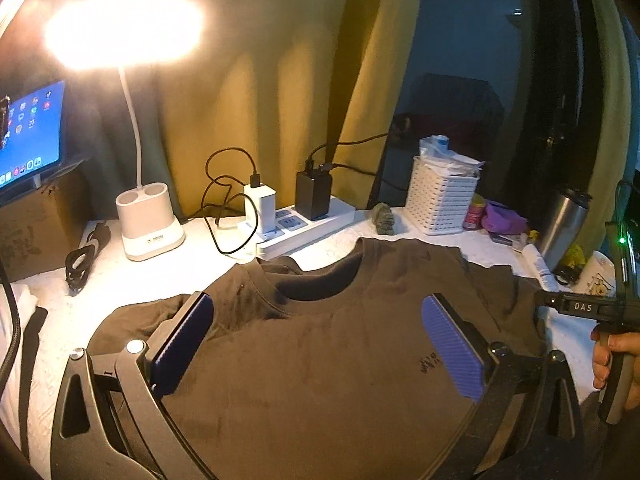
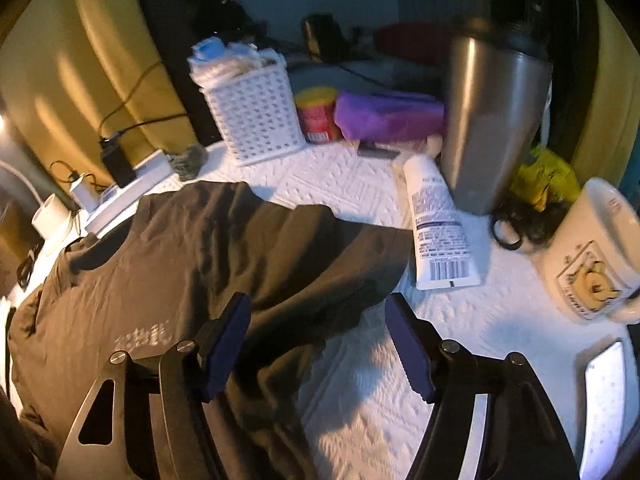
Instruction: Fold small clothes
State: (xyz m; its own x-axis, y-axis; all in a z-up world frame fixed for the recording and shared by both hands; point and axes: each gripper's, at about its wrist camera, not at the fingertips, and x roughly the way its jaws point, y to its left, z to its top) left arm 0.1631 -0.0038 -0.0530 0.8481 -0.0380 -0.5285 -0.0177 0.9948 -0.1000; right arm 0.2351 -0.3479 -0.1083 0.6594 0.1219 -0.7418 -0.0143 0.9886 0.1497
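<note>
A dark brown T-shirt (image 1: 340, 344) lies spread face up on the white table cover (image 1: 160, 276), collar toward the back. My left gripper (image 1: 316, 308) is open and hovers over the shirt's chest, just below the collar. In the right wrist view the shirt (image 2: 180, 264) lies at the left, with its sleeve (image 2: 352, 268) reaching right. My right gripper (image 2: 318, 308) is open above that sleeve's edge and holds nothing. The right gripper's body also shows at the right edge of the left wrist view (image 1: 580, 306), held by a hand.
At the back stand a lit desk lamp (image 1: 148, 220), a power strip with chargers (image 1: 304, 220), a white basket (image 2: 256, 120), a steel tumbler (image 2: 488, 120), a white tube (image 2: 436, 228), a mug (image 2: 596, 248), a tablet (image 1: 28, 136). A phone (image 2: 604, 400) lies right.
</note>
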